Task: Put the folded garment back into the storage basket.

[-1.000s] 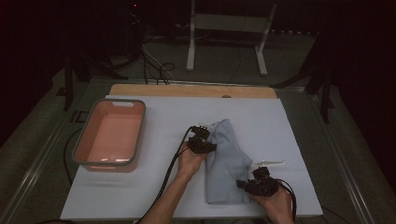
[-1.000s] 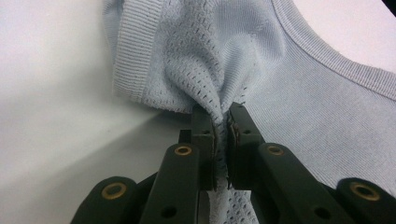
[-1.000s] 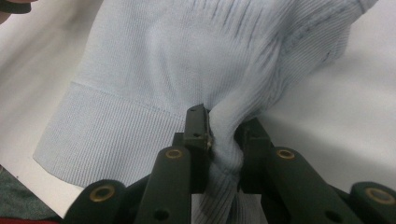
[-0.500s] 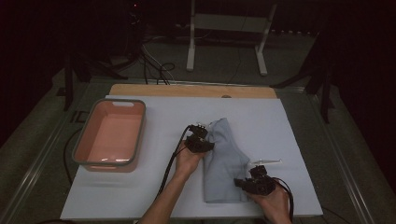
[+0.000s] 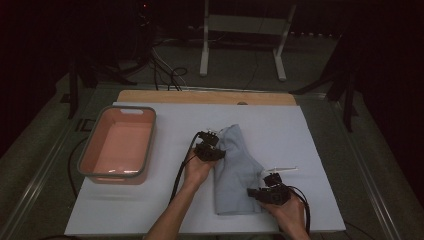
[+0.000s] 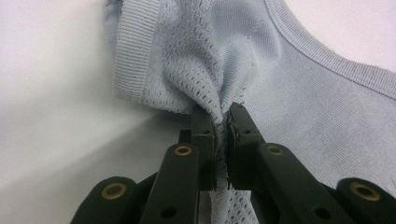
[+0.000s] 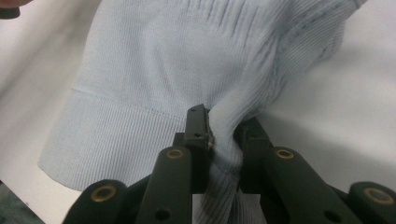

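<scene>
A light blue knit garment (image 5: 235, 170) lies folded lengthwise on the white table cover (image 5: 310, 140). My left gripper (image 5: 214, 150) is at its upper left edge, shut on a bunched fold of mesh fabric (image 6: 205, 88) beside a ribbed band; the gripper (image 6: 222, 119) pinches it between both pads. My right gripper (image 5: 260, 192) is at the garment's lower right corner. There, the right gripper (image 7: 224, 128) is shut on a gathered piece of the ribbed hem (image 7: 140, 126).
An empty salmon-pink tub with a grey rim (image 5: 95, 150) stands at the left of the table. A wooden strip (image 5: 205, 96) runs along the far edge. Beyond the table are cables and a white stand (image 5: 242, 30) on a dark floor.
Both hands have stayed nearly where they were, and the garment keeps the same shape. Both grips are unchanged.
</scene>
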The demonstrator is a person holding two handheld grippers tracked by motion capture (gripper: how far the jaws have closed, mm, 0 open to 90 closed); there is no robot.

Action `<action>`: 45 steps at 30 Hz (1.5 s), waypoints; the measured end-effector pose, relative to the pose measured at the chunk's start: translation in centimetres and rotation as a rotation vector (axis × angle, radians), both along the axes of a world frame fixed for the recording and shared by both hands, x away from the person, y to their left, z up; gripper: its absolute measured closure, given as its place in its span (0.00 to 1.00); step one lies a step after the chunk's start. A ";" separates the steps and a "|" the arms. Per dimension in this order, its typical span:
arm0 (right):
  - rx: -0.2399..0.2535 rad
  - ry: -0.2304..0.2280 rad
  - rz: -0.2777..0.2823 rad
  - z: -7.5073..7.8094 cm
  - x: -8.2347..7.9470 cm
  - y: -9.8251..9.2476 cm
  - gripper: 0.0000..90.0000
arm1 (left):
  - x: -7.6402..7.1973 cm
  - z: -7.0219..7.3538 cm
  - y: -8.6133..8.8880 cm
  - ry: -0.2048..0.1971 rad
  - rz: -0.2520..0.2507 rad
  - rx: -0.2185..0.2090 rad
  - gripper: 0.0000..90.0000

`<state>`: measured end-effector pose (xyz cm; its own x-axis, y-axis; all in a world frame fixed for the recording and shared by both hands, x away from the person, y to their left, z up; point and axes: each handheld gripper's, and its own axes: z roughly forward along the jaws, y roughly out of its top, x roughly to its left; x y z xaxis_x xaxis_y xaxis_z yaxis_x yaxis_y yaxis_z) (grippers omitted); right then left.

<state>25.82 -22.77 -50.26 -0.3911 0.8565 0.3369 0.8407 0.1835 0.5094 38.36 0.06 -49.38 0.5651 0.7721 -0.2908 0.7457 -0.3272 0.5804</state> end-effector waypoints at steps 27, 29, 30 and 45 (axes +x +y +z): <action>0.099 -0.044 0.040 2.0 2.0 3.5 0.87 | 0.7 3.4 3.9 -0.052 0.048 0.034 0.94; 0.099 -0.040 0.036 2.1 2.0 3.8 0.87 | 0.8 3.5 4.2 -0.051 0.049 0.033 0.94; 0.097 -0.044 0.037 2.1 2.1 3.9 0.87 | 0.9 3.6 4.2 -0.051 0.050 0.033 0.94; 0.111 -0.054 0.058 3.0 2.7 5.5 0.87 | 1.3 4.9 5.7 -0.065 0.059 0.041 0.94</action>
<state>28.53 -17.30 -47.22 -0.4591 0.7903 0.4058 0.8011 0.1708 0.5736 39.69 5.77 -44.48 0.5352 0.8147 -0.2231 0.7257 -0.3083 0.6150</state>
